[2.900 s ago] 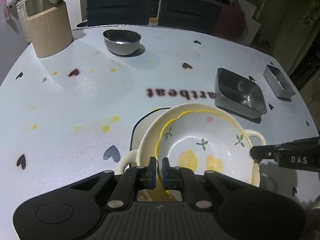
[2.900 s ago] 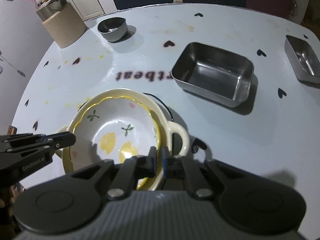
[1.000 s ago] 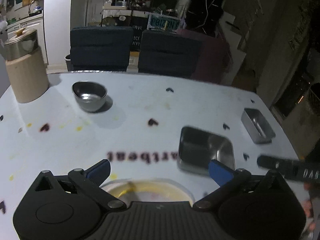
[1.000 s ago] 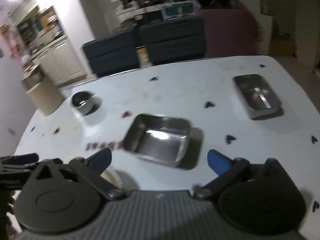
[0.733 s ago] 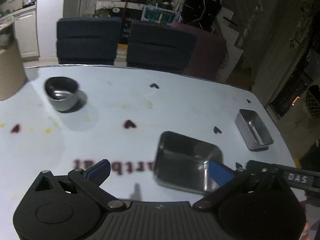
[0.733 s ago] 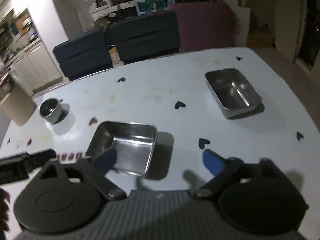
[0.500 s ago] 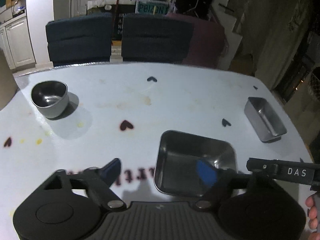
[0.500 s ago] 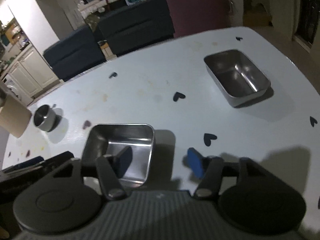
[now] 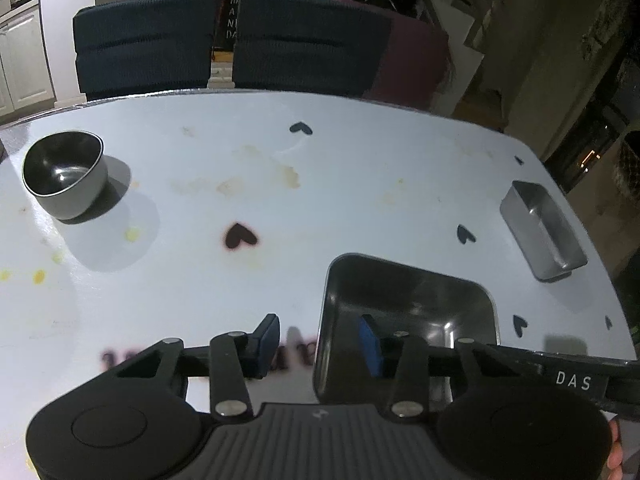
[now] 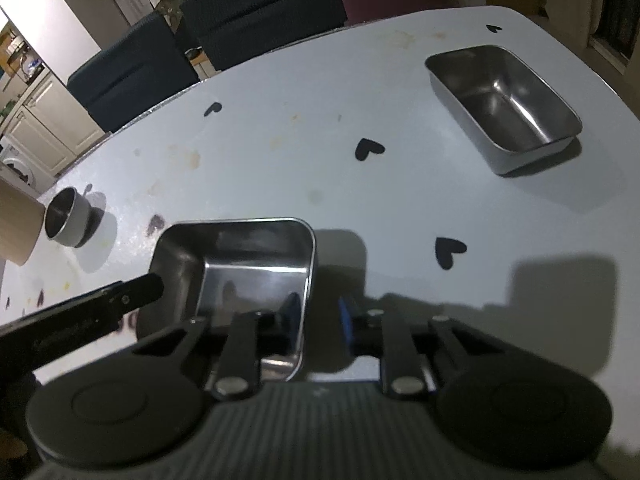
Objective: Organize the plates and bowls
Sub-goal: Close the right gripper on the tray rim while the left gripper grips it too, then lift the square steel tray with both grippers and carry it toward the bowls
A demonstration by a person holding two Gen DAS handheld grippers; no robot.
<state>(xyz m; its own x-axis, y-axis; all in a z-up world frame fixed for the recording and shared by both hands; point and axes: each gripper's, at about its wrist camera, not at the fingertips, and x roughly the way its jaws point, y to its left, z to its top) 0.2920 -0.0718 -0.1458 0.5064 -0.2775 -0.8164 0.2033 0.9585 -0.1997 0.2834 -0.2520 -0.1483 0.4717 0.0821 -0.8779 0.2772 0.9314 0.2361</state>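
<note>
The square steel tray (image 9: 408,320) sits toward the near edge of the surface (image 9: 320,184). Both grippers straddle opposite walls: left gripper (image 9: 318,340) and right gripper (image 10: 316,316), jaws closing, not yet pinching the metal.

- The left wrist camera sat close above the table (image 9: 360,168), behind its own fingers, looking steeply down toward the far edge and the chairs (image 9: 224,48).
- The right wrist camera looked down likewise from the near edge, rolled, facing the far right corner.
- Both views shared the square steel tray (image 9: 408,312) (image 10: 240,256), the oblong steel tray (image 9: 540,232) (image 10: 504,104) and the round steel bowl (image 9: 64,176) (image 10: 68,216).
</note>
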